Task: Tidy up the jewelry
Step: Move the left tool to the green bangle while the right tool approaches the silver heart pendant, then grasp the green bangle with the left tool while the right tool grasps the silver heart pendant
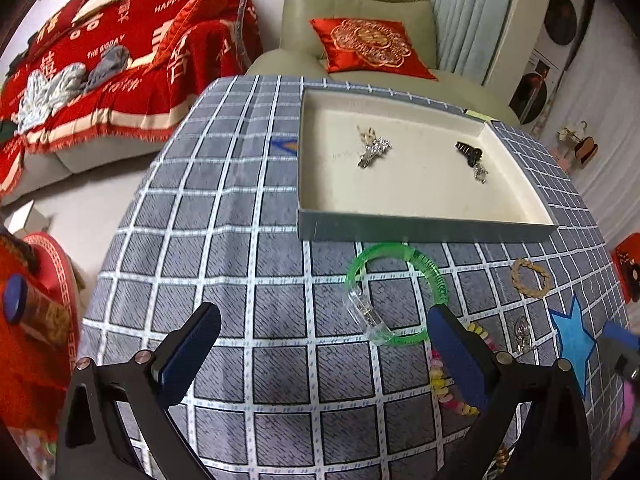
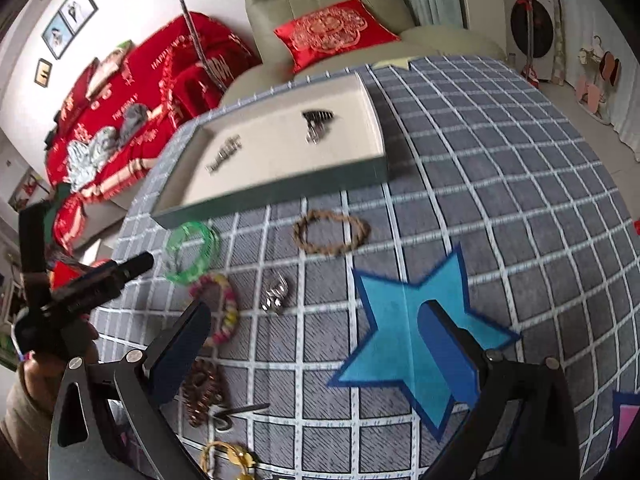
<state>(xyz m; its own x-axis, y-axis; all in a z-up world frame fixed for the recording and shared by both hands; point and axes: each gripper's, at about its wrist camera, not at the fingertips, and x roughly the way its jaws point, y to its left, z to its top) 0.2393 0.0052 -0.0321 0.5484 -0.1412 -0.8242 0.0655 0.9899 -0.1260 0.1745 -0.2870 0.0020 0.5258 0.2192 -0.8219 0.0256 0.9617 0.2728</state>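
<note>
A shallow tray [image 1: 424,230] [image 2: 276,192] with a cream floor holds a silver brooch [image 1: 372,148] [image 2: 225,153] and a black hair clip [image 1: 469,153] [image 2: 318,118]. In front of it on the checked cloth lie a green bangle [image 1: 394,294] [image 2: 192,252], a woven tan ring [image 1: 531,278] [image 2: 331,232], a pastel bead bracelet [image 1: 446,388] [image 2: 224,308] and a silver clip [image 1: 522,334] [image 2: 276,294]. My left gripper [image 1: 324,320] is open, its right finger beside the bangle. My right gripper [image 2: 316,322] is open above the cloth near a blue star patch [image 2: 408,336].
A brown bead bracelet [image 2: 202,388], a dark hook-shaped piece [image 2: 232,414] and a gold piece [image 2: 230,456] lie at the cloth's near edge. A hand holds the left gripper's body [image 2: 100,280]. Beyond the table stand an armchair [image 1: 360,4] and a red-draped sofa [image 1: 104,68].
</note>
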